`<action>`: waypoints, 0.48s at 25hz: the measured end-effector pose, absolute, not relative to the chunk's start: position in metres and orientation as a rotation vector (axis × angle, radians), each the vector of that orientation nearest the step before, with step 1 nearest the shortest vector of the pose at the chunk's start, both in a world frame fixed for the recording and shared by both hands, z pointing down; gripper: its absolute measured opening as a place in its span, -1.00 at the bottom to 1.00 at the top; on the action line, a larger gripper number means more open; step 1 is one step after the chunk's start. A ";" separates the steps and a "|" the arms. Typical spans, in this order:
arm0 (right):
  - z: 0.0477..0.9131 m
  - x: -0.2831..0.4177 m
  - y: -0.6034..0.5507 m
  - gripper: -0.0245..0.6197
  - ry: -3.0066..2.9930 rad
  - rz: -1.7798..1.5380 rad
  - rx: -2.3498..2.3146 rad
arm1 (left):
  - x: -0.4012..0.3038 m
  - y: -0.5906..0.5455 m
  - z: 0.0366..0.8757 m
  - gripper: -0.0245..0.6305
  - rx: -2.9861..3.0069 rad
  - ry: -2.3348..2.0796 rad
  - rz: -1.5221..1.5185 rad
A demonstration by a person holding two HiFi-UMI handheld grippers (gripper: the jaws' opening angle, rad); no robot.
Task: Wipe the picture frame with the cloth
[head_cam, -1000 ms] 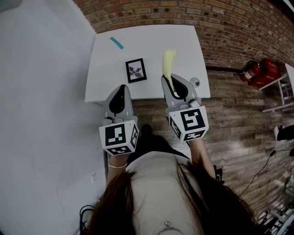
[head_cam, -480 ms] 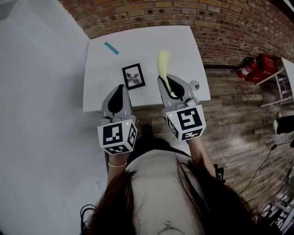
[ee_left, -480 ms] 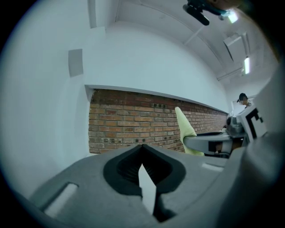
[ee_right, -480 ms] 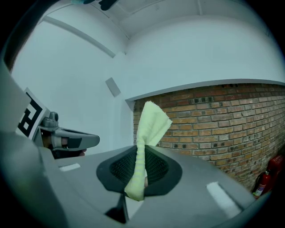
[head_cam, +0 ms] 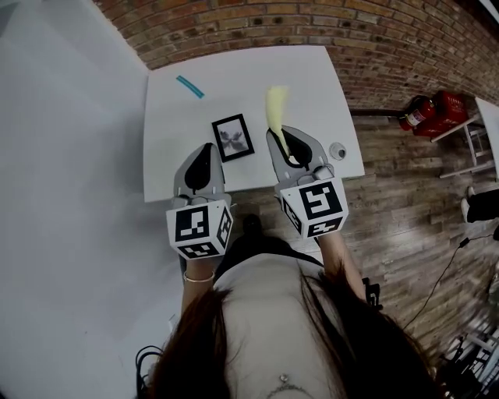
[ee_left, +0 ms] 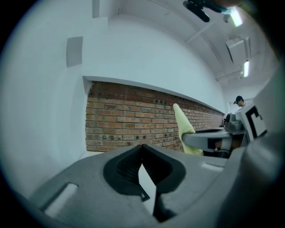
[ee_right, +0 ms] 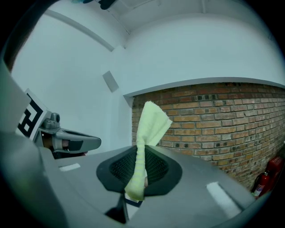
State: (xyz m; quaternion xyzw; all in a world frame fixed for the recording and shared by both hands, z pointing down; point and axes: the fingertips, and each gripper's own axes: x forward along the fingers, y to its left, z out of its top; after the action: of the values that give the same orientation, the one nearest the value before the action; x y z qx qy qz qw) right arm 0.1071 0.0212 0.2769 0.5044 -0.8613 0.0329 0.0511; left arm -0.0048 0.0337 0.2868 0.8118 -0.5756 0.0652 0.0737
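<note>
Frame (head_cam: 233, 138) flat on table (head_cam: 312, 78), long axis near-far | sits left of cloth (head_cam: 275, 109) pinched by R gripper (head_cam: 282, 139) | L gripper (head_cam: 207, 148) jaws pressed together, empty, nearer frame.

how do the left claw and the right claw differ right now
1. The left claw is shut on nothing; the right claw is shut on the yellow cloth, which sticks up past its tips.
2. In the head view, the left claw sits left of the picture frame and the right claw sits right of it.
Shared: both are grey and point across the white table towards the brick wall.
</note>
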 end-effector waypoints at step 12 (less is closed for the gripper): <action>0.283 0.061 -0.009 -0.82 -2.562 0.107 1.550 | -0.047 0.002 0.302 -0.88 2.441 -1.612 0.202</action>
State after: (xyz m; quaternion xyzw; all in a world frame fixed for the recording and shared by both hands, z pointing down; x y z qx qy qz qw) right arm 0.0606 -0.0088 0.2829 0.5160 -0.8527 0.0357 0.0727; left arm -0.0466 0.0023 0.3018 0.8278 -0.5469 0.0686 0.1045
